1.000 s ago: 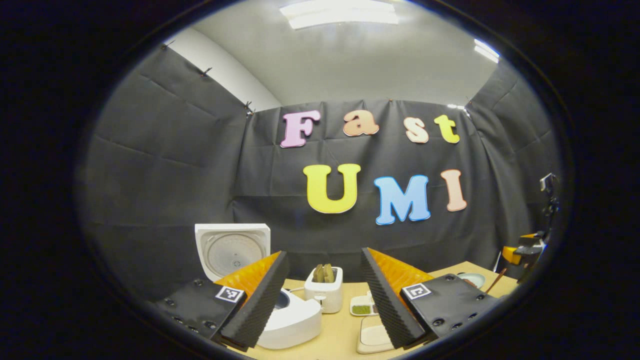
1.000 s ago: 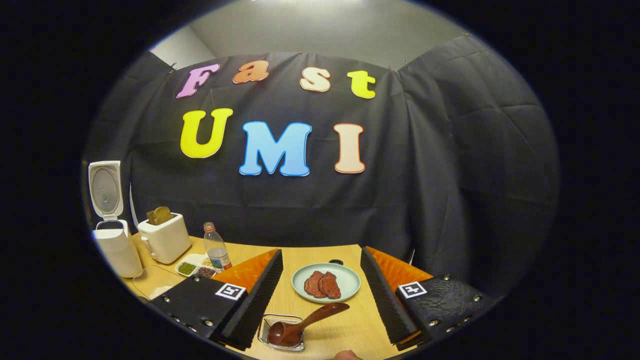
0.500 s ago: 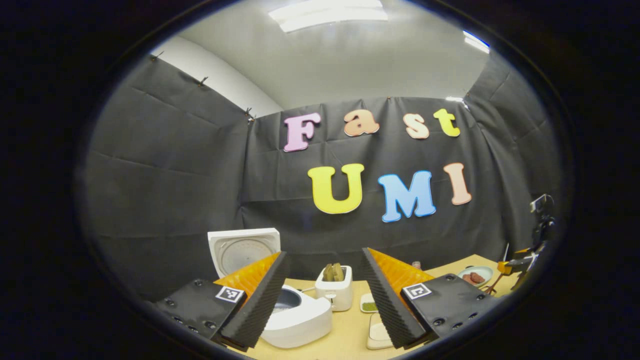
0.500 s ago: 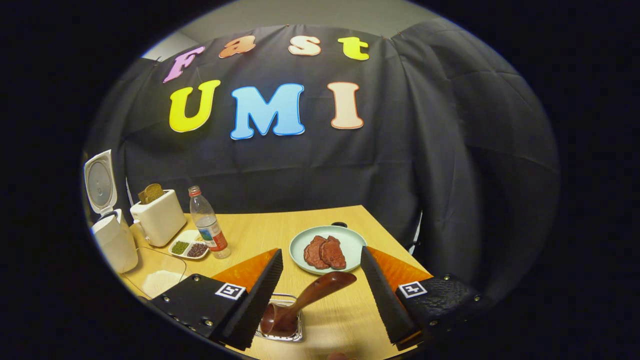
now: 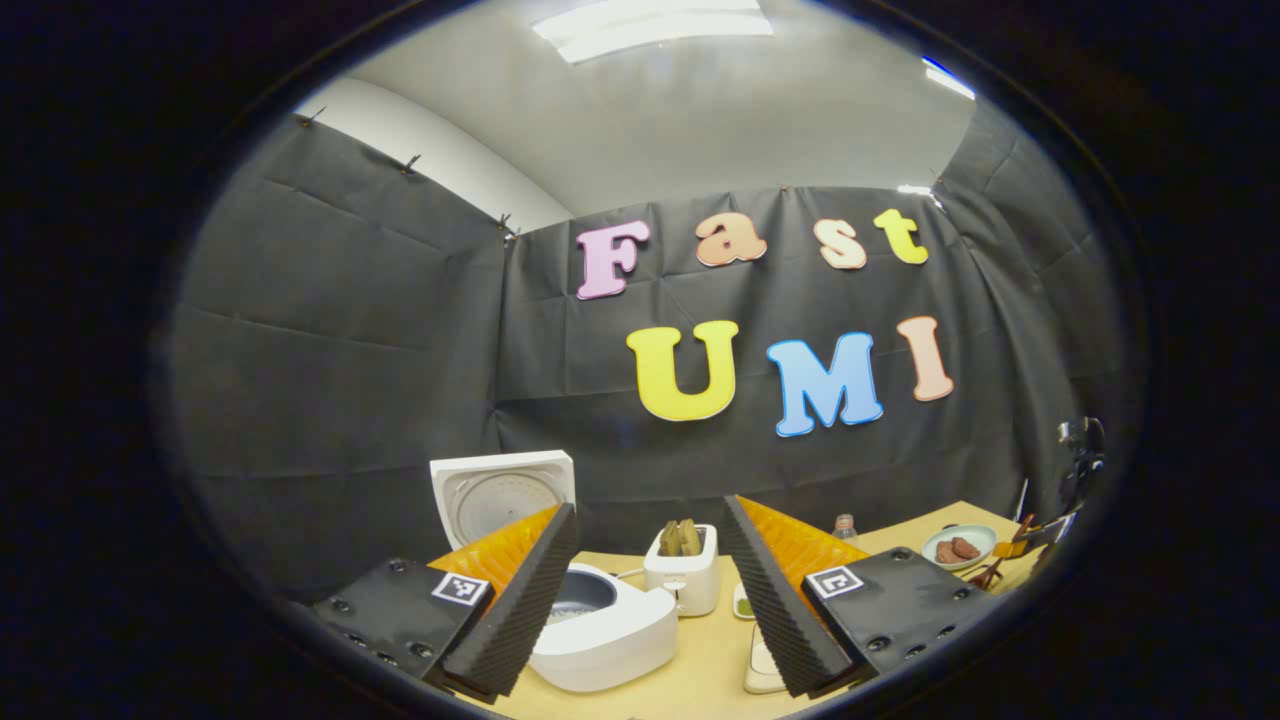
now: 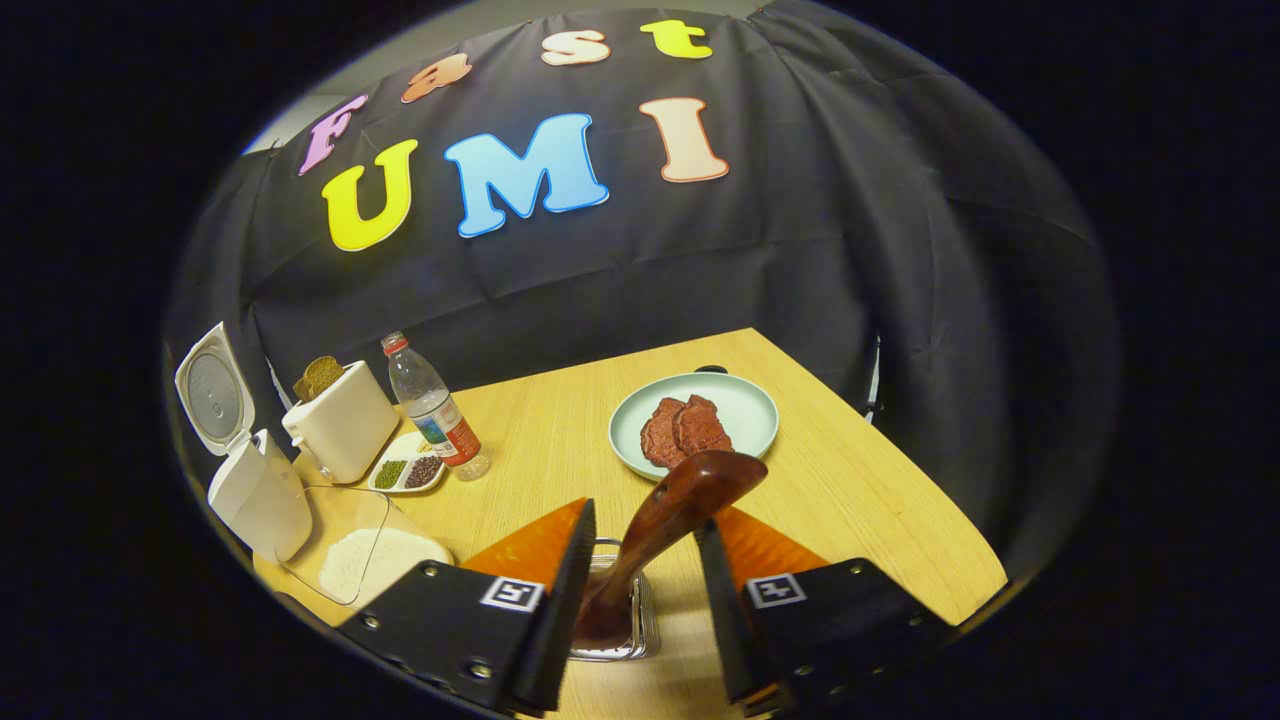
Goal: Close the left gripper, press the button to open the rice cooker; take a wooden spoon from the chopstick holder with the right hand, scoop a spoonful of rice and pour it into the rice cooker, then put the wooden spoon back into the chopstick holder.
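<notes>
Left gripper view: left gripper (image 5: pixel 650 600) held back with jaws spread and empty, clear of the rice cooker (image 5: pixel 600 628) whose lid already stands up, leaving the pot free for rice.

Right gripper view: right gripper (image 6: pixel 635 590) lowered astride the wooden spoon (image 6: pixel 665 530) in the chopstick holder (image 6: pixel 620 645) by the table's (image 6: pixel 880 500) near edge, jaws narrowed beside the handle, contact unclear; rice container (image 6: pixel 360 550) between holder and cooker.

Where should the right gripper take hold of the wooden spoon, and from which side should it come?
Grip the wooden spoon on its handle, partway up, probably from above. Its bowl sits down in the wire chopstick holder, and the handle leans up and away, already between the right gripper's open fingers, which look short of pressing it.
</notes>
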A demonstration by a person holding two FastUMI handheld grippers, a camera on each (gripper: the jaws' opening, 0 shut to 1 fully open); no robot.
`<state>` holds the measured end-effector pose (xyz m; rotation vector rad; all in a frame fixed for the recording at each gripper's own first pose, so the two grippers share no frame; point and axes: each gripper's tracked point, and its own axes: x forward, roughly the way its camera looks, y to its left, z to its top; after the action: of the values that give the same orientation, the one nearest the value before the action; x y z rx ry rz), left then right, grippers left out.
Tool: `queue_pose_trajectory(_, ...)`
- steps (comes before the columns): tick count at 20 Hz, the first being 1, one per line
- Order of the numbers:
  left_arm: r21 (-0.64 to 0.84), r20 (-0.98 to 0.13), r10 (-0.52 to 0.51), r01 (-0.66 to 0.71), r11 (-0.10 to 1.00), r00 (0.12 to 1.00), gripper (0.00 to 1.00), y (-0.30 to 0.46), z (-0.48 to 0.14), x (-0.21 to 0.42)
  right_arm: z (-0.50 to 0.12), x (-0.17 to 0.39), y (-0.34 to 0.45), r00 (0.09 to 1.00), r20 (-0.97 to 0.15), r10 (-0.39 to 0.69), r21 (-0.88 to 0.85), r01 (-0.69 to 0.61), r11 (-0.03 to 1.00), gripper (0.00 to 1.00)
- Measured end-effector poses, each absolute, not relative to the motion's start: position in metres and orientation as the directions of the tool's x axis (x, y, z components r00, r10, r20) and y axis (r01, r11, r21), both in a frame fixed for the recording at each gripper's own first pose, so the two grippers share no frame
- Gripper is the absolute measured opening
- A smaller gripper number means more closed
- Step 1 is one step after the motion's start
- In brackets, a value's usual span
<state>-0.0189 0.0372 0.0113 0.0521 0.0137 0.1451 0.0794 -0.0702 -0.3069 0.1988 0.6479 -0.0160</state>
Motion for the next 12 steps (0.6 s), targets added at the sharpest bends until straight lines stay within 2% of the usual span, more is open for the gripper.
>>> queue_pose_trajectory(1,0.050,-0.015,0.147,-0.146,0.988,0.989,0.99,0.039,0.006,-0.019,-0.307,0.078,-0.067,0.796,-0.603,0.058,0.192,0.074,0.979,0.51)
queue_pose_trajectory(2,0.047,-0.023,0.147,-0.146,0.988,0.989,0.99,0.040,0.002,-0.017,-0.304,0.078,-0.064,0.798,-0.597,0.075,0.219,0.072,0.973,0.33)
queue_pose_trajectory(3,0.044,-0.032,0.146,-0.145,0.988,0.989,0.99,0.042,-0.001,-0.016,-0.309,0.076,-0.057,0.786,-0.608,0.111,0.246,0.054,0.968,0.28)
queue_pose_trajectory(5,0.036,-0.045,0.141,-0.139,0.990,0.989,0.99,0.044,-0.008,-0.015,-0.307,0.066,-0.051,0.772,-0.622,0.135,0.260,0.041,0.965,0.28)
queue_pose_trajectory(6,0.031,-0.052,0.138,-0.137,0.990,0.989,0.99,0.046,-0.011,-0.013,-0.305,0.080,-0.054,0.785,-0.605,0.135,0.275,0.046,0.960,0.11)
queue_pose_trajectory(7,0.026,-0.055,0.137,-0.136,0.990,0.989,0.94,0.048,-0.014,-0.012,-0.304,0.070,-0.052,0.785,-0.606,0.128,0.265,0.048,0.963,0.10)
queue_pose_trajectory(8,0.019,-0.056,0.134,-0.133,0.991,0.989,0.99,0.049,-0.015,-0.011,-0.304,0.070,-0.047,0.785,-0.607,0.122,0.252,0.044,0.967,0.10)
queue_pose_trajectory(11,0.020,-0.051,0.122,-0.121,0.992,0.991,0.99,0.058,-0.016,-0.009,-0.291,0.068,-0.043,0.798,-0.596,0.089,0.195,0.037,0.980,0.10)
queue_pose_trajectory(12,0.020,-0.049,0.119,-0.118,0.993,0.992,0.94,0.061,-0.016,-0.007,-0.281,0.069,-0.044,0.806,-0.587,0.077,0.187,0.042,0.981,0.10)
